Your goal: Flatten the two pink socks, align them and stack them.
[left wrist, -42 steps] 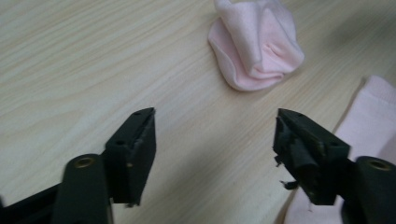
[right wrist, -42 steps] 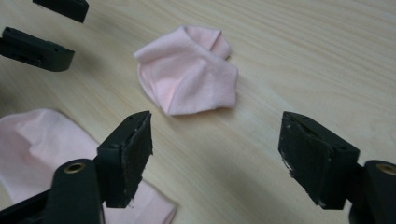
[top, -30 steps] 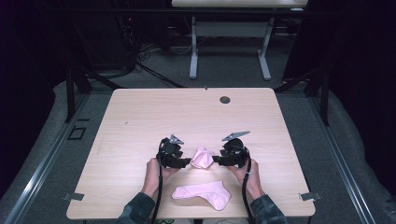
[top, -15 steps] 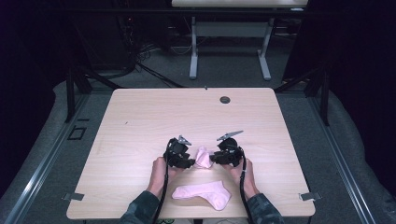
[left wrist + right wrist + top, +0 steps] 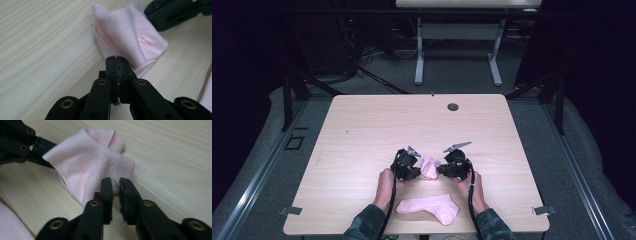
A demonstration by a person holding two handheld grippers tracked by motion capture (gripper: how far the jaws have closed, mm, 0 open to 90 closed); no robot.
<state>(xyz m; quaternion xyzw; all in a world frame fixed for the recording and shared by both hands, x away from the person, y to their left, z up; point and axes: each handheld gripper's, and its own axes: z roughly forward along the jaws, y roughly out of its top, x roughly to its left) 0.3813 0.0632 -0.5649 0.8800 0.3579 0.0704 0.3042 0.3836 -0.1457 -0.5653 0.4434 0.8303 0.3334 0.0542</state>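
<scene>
The bunched pink sock is sitting on the table between both grippers. It's probably going to unfold or slip, since the right gripper is gaping slightly at its edge, while the left gripper is clenching a fold.
</scene>
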